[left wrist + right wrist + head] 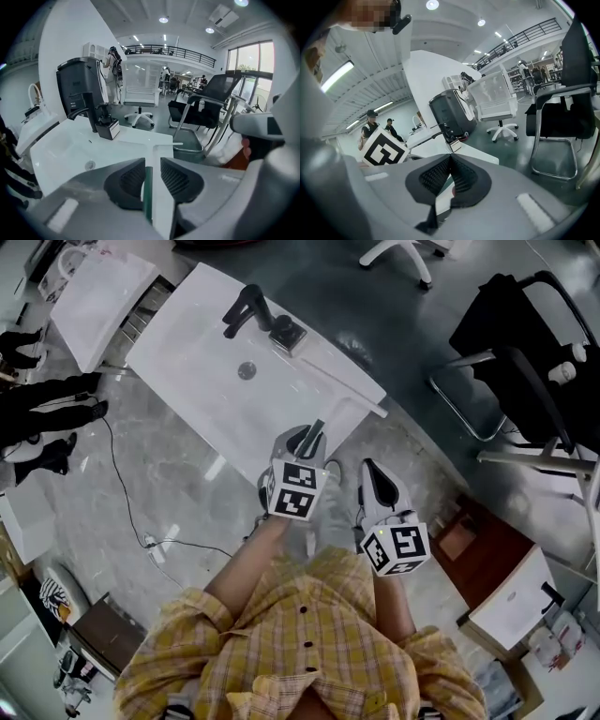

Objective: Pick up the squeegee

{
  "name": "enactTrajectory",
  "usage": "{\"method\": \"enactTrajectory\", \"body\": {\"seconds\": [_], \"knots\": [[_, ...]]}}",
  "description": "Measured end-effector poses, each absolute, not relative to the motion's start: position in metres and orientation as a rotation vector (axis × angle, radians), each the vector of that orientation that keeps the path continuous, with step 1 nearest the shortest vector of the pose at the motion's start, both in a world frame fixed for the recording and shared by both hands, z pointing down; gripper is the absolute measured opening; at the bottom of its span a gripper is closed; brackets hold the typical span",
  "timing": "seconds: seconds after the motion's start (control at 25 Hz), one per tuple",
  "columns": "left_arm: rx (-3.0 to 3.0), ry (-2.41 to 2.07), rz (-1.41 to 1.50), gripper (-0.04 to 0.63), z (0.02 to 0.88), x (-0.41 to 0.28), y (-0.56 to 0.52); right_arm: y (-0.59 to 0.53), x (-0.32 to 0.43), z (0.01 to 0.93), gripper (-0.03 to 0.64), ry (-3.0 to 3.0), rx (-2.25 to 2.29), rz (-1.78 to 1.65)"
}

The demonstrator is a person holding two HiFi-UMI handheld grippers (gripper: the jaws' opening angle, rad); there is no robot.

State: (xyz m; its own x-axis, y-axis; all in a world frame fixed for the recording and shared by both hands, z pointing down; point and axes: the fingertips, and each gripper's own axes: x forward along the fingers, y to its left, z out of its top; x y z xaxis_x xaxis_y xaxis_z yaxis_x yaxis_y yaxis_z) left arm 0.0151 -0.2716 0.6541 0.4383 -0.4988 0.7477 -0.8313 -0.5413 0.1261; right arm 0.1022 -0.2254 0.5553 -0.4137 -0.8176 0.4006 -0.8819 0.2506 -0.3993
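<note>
A white T-shaped squeegee point(349, 401) lies at the near right corner of the white sink counter point(202, 381). Its long blade runs along the counter's edge and its handle points back toward me. My left gripper point(307, 439) is shut on the end of that handle. In the left gripper view the white handle point(162, 157) runs forward from between the jaws of the left gripper point(151, 176), with a thin green strip pinched there. My right gripper point(375, 476) hangs beside it to the right, off the counter. The right gripper point(450, 171) is shut on nothing.
A black faucet point(246, 310) and a small black box point(288, 334) stand at the back of the counter, with the drain point(247, 370) in the basin. A black office chair point(525, 343) stands to the right. Cables lie on the floor at the left.
</note>
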Motion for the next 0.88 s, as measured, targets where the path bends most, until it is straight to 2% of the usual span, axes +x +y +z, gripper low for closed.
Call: {"method": "enactTrajectory", "body": {"seconds": [0.88], "knots": [[2.052, -1.003, 1.251, 0.091, 0.733, 0.033, -0.293, -0.239, 0.118, 0.585, 0.003, -2.347, 1.621, 0.989]]}}
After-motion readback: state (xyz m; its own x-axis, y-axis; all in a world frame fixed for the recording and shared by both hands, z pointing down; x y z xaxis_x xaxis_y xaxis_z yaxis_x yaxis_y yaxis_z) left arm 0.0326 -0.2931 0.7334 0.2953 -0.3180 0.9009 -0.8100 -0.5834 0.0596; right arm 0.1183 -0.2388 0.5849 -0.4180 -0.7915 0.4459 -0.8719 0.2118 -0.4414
